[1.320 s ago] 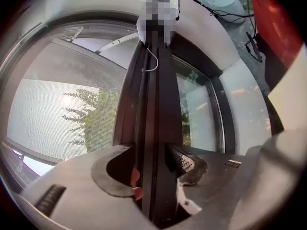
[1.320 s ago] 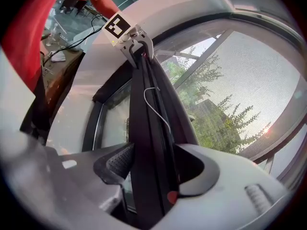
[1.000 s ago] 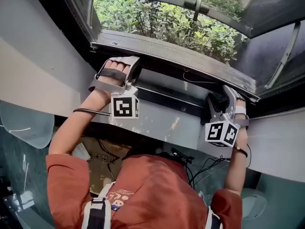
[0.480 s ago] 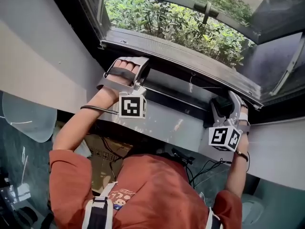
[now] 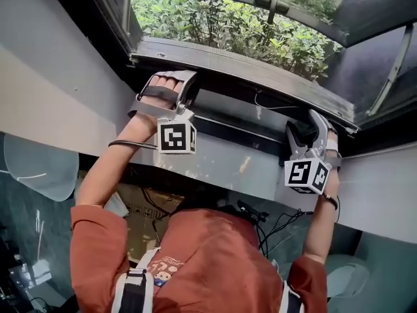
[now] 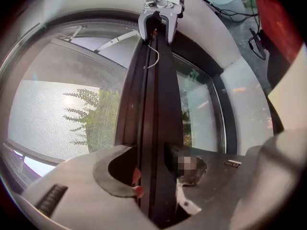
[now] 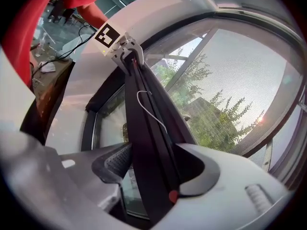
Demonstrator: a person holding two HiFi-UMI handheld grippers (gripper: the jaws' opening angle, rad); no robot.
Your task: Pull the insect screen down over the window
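Observation:
The insect screen's dark bottom bar [image 5: 241,106] runs between both grippers, with a thin white cord [image 7: 151,104] lying on it. Grey mesh [image 6: 53,109] hangs on one side of it and glass on the other. My left gripper [image 5: 171,77] is at the bar's left end; in the left gripper view both pads [image 6: 136,176] press on the bar [image 6: 156,104]. My right gripper [image 5: 305,126] straddles the right end. Its jaws have just been opening. In the right gripper view the bar [image 7: 144,119] stands between them, with a gap at the ribbed pad [image 7: 117,162].
Green shrubs [image 5: 215,25] show outside through the opening. A white wall [image 5: 52,83] flanks the window on both sides. Below are the person's red-sleeved shoulders [image 5: 208,259], black cables [image 5: 280,227] and a cardboard box [image 5: 140,214].
Both grippers stay at the same spots on the bar. The right gripper has rolled slightly and its jaws look a little wider. The head view has wobbled.

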